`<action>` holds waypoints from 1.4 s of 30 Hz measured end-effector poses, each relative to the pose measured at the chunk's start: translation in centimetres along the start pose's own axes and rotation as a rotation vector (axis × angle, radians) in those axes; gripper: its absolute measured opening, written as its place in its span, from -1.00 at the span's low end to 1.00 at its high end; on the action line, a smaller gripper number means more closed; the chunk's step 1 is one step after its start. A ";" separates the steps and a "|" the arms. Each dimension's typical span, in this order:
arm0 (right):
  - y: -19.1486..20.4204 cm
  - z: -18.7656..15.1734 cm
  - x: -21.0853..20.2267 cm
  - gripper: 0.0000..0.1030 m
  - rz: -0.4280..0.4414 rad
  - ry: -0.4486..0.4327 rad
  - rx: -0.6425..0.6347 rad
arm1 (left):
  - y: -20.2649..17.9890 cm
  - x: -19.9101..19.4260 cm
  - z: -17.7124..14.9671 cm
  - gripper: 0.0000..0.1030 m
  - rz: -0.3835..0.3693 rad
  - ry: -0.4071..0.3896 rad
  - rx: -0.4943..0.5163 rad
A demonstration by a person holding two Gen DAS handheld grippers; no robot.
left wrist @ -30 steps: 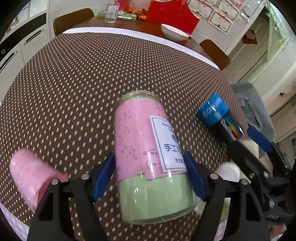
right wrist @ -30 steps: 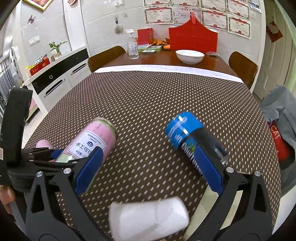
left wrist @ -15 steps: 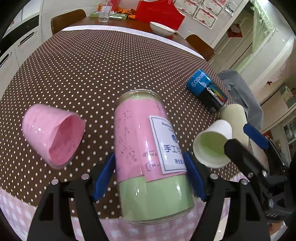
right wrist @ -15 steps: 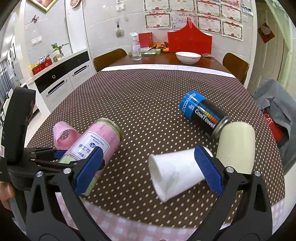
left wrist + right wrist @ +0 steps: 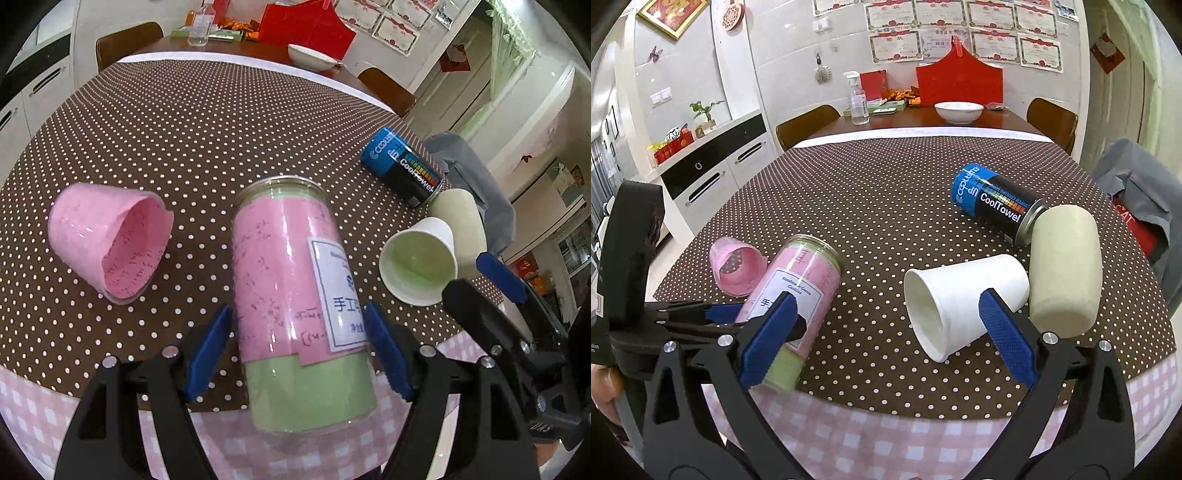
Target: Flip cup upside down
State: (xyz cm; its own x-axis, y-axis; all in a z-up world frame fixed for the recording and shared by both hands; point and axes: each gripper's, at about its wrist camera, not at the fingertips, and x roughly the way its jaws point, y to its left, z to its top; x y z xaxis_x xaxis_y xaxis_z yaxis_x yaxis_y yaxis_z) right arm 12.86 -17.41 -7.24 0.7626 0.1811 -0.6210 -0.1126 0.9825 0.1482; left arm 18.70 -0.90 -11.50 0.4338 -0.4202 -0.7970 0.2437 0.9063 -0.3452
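My left gripper [image 5: 297, 350] is shut on a clear jar with pink and green paper inside [image 5: 295, 280], holding it tilted, base toward me, over the table's front edge. The jar also shows in the right wrist view [image 5: 798, 295]. My right gripper [image 5: 886, 338] is open and empty, just in front of a white paper cup [image 5: 960, 299] lying on its side with its mouth toward me. That cup also shows in the left wrist view [image 5: 419, 267]. A pink cup [image 5: 107, 240] lies on its side to the left, and shows in the right wrist view [image 5: 737, 269].
A blue and black CoolTowel can [image 5: 997, 203] and a cream cylinder [image 5: 1063, 273] lie on their sides at the right. The dotted brown tablecloth [image 5: 886, 192] has a pink checked border at the front. A bowl [image 5: 958, 110] and spray bottle [image 5: 858, 99] stand on the far table.
Both grippers have drawn back toward the table's front edge and risen. The left one still holds the jar. More of the cups and the checked border is now in view.
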 end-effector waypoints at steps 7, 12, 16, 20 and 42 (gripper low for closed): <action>0.3 -0.6 -0.4 0.88 0.012 -0.007 0.017 | 0.3 -0.9 -0.5 0.42 0.014 -0.018 0.010; 0.6 -1.0 -0.8 0.88 0.009 -0.022 0.017 | 0.2 -1.2 -0.8 0.43 0.029 -0.033 0.020; 0.8 -1.4 -1.2 0.88 0.002 -0.036 0.014 | 0.2 -1.6 -1.0 0.43 0.039 -0.044 0.030; 1.0 -1.9 -1.5 0.88 0.009 -0.043 0.019 | 0.0 -1.9 -1.3 0.43 0.060 -0.064 0.045; 4.4 -3.7 -2.8 0.88 0.107 -0.137 0.046 | 0.9 -7.5 -4.4 0.43 0.204 -0.310 0.092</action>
State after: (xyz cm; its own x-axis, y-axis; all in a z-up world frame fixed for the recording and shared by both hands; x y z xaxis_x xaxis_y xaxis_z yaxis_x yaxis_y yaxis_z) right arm 7.91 -13.40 -7.68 0.8281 0.2737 -0.4893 -0.1711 0.9545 0.2444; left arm 11.87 3.28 -8.04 0.7196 -0.2378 -0.6524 0.1962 0.9709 -0.1376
